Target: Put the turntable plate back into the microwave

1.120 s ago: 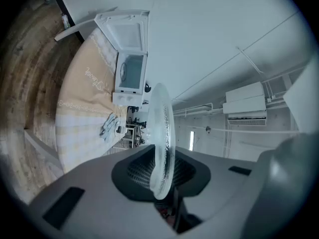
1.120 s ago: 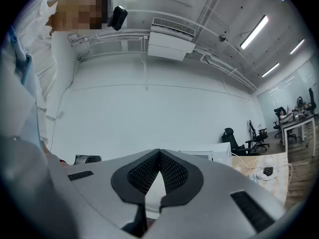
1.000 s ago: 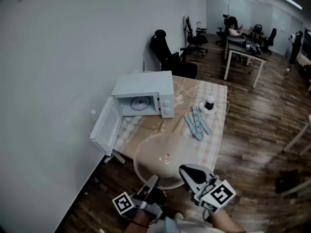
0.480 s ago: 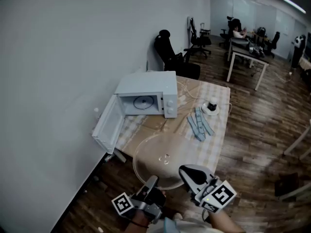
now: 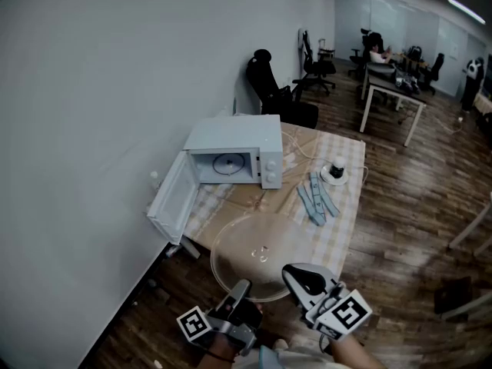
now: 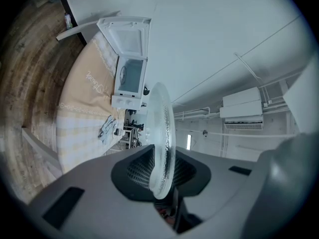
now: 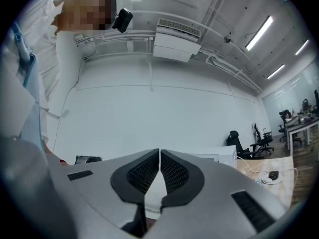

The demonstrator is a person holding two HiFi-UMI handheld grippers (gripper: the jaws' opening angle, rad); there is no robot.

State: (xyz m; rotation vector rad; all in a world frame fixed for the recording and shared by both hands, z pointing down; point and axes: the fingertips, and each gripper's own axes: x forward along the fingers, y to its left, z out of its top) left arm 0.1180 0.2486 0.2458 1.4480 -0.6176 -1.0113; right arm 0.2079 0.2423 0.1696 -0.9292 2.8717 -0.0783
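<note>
Head view looks steeply down, sharing the microwave [image 5: 234, 151] with left gripper view

Jaws of the left gripper [image 6: 162, 172] seemingly pinch the turntable plate [image 6: 162, 117].

Plate's bottom rim: the plate [image 6: 162, 123] sinks between the pads of your left gripper [image 6: 162, 156], so you cannot see its lowest edge there.
Microwave: in your right gripper view only a top strip of the microwave [image 7: 218, 154] shows above the right gripper [image 7: 159, 158]; the rest sits behind the jaws.
Ring shape [image 5: 227, 164] inside the microwave: too small for you to tell what it is.
Blue-grey bundle [image 5: 317, 197]: cloth or gloves, you cannot tell which.
Dark thing [image 5: 334, 162] on the white dish: too small to name.
Table [image 7: 271, 177]: cut off by the right gripper view's edge.
Person at the far desk [image 5: 375, 47]: too small to make out.
</note>
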